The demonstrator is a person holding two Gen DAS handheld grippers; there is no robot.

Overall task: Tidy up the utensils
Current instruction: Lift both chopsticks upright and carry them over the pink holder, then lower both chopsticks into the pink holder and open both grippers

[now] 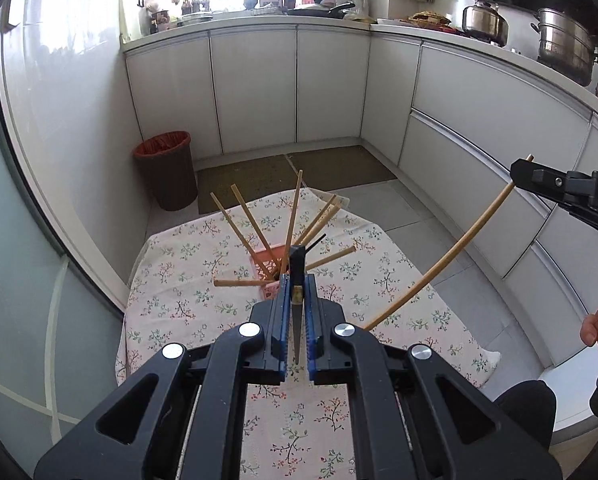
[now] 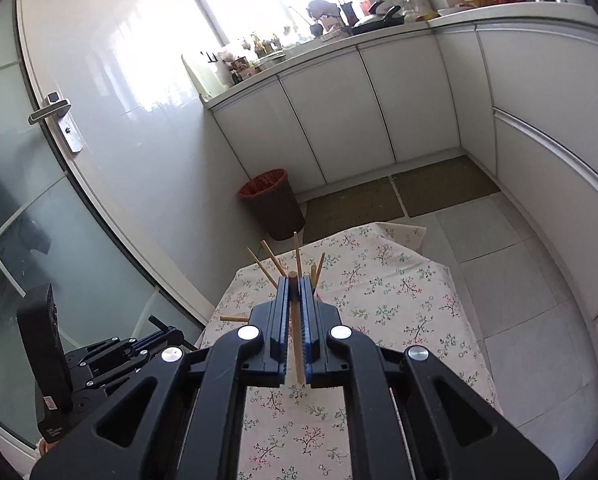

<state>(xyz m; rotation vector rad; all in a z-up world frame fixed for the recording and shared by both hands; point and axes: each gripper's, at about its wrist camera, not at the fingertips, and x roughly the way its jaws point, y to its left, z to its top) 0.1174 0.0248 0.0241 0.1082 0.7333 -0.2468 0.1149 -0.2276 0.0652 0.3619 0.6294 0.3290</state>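
A pink slotted holder (image 1: 267, 263) stands on the floral-cloth table (image 1: 179, 264) with several wooden chopsticks (image 1: 251, 224) fanning out of it. My left gripper (image 1: 297, 280) is shut on a dark chopstick (image 1: 297, 312), held just in front of the holder. My right gripper (image 2: 297, 282) is shut on a wooden chopstick (image 2: 297, 344), held above the table's near side; it shows in the left wrist view (image 1: 517, 170) at the right with its chopstick (image 1: 451, 252) hanging down. The holder is mostly hidden behind my right gripper, with chopsticks (image 2: 273, 264) sticking up.
A brown waste bin (image 1: 166, 170) stands on the floor beyond the table's far left corner. White cabinets (image 1: 295, 88) run along the back and right. A glass door (image 2: 59, 200) is on the left. Two floor mats (image 1: 299, 172) lie past the table.
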